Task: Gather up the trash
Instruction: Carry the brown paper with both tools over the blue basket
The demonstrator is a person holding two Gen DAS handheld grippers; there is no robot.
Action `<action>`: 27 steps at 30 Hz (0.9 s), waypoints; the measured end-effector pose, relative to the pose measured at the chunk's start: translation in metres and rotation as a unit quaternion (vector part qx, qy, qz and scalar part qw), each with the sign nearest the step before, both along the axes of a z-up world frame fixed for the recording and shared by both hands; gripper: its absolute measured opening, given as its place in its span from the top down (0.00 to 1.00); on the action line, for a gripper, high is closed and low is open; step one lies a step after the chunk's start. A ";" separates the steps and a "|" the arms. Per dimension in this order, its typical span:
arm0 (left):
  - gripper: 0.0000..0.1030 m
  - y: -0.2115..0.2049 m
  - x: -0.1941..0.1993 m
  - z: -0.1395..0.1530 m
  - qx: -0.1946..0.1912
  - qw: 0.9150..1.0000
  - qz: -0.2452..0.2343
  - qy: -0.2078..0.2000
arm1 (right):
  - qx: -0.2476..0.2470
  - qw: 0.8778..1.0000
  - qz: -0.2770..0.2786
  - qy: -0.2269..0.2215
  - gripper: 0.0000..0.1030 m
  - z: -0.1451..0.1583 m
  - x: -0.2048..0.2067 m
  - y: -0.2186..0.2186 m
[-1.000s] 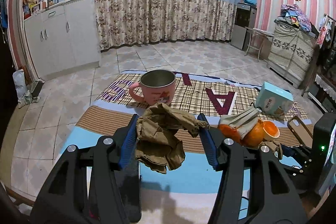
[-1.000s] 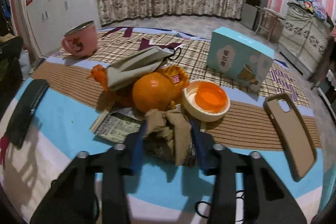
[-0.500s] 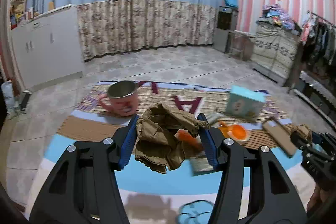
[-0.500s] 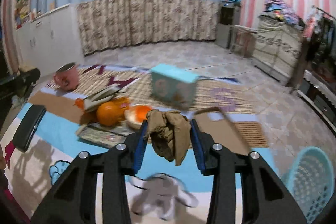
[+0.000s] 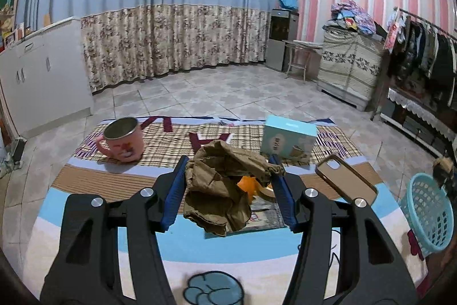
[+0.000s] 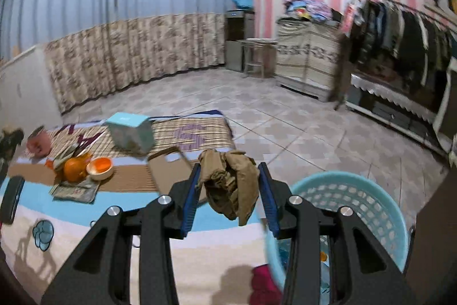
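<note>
— Between the blue pads of the left gripper (image 5: 228, 185) sits a wad of crumpled brown paper (image 5: 222, 187), clamped from both sides and hanging above the mat (image 5: 120, 233). How do you think it handles?

— Very light and soft, I'd judge. It has no stiffness, so the pads squash it rather than meet resistance. It looks dry and rough, so not slippery. The loose flap drooping below is the weak spot: grip there and it could tear or unfold.

— And the right gripper (image 6: 230, 187)?

— It is clenched on a second crumpled paper wad (image 6: 228, 185), smaller and pinched through its thick middle, just beside the rim of the light-blue plastic basket (image 6: 357, 196). That basket seems to be the bin; a few scraps already lie in it.

— Would it drop cleanly?

— Probably, though paper this light may cling to a pad or drift past the rim, so letting go well over the opening looks wise.

— What else might count as trash?

— The orange peel (image 6: 74, 169) near the small bowl (image 6: 98, 167), I'd guess. The pink mug (image 5: 122, 140), the teal box (image 5: 288, 139) and the phone case (image 5: 345, 182) look like keepers.
</note>
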State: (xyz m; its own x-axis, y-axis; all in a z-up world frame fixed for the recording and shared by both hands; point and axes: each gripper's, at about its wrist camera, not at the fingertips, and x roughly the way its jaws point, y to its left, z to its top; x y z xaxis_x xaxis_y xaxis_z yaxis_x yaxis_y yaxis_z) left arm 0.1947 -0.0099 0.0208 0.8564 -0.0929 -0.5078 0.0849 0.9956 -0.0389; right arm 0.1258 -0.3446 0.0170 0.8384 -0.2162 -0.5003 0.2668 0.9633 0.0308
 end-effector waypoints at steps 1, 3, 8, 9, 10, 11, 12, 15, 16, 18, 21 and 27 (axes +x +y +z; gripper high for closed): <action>0.46 -0.007 -0.001 -0.002 0.010 1.000 -0.003 0.001 | 0.004 1.000 -0.005 -0.003 0.61 0.001 -0.002 -0.007; 0.46 -0.015 -0.002 -0.005 0.023 1.000 -0.006 0.001 | 0.005 1.000 -0.013 -0.005 0.61 0.002 -0.004 -0.018; 0.46 -0.036 -0.004 -0.019 0.031 0.999 -0.025 0.012 | -0.002 1.000 -0.025 0.003 0.61 0.001 -0.008 -0.037; 0.46 -0.041 -0.004 -0.022 0.035 0.999 -0.031 0.018 | -0.004 1.000 -0.027 0.004 0.61 0.000 -0.008 -0.038; 0.46 -0.049 -0.005 -0.026 0.043 0.998 -0.037 0.022 | -0.006 0.999 -0.032 0.006 0.61 0.000 -0.010 -0.044; 0.46 -0.056 -0.007 -0.029 0.049 0.998 -0.043 0.025 | -0.007 0.999 -0.036 0.008 0.61 0.000 -0.012 -0.049; 0.46 -0.064 -0.008 -0.032 0.055 0.997 -0.049 0.029 | -0.006 0.999 -0.040 0.008 0.61 0.001 -0.014 -0.054; 0.46 -0.088 -0.010 -0.034 0.072 0.994 -0.071 0.030 | -0.018 0.999 -0.047 0.011 0.61 0.005 -0.020 -0.067; 0.46 -0.096 -0.011 -0.033 0.076 0.994 -0.075 0.028 | -0.027 0.998 -0.050 0.012 0.61 0.006 -0.022 -0.068; 0.46 -0.112 -0.011 -0.029 0.073 0.994 -0.082 0.023 | -0.037 0.998 -0.053 0.013 0.61 0.008 -0.026 -0.073; 0.46 -0.132 -0.012 -0.022 0.053 0.994 -0.099 0.019 | -0.047 0.997 -0.059 0.014 0.61 0.007 -0.029 -0.082; 0.46 -0.201 -0.016 -0.014 0.026 0.989 -0.148 0.000 | -0.029 0.996 -0.087 0.009 0.61 0.000 -0.041 -0.109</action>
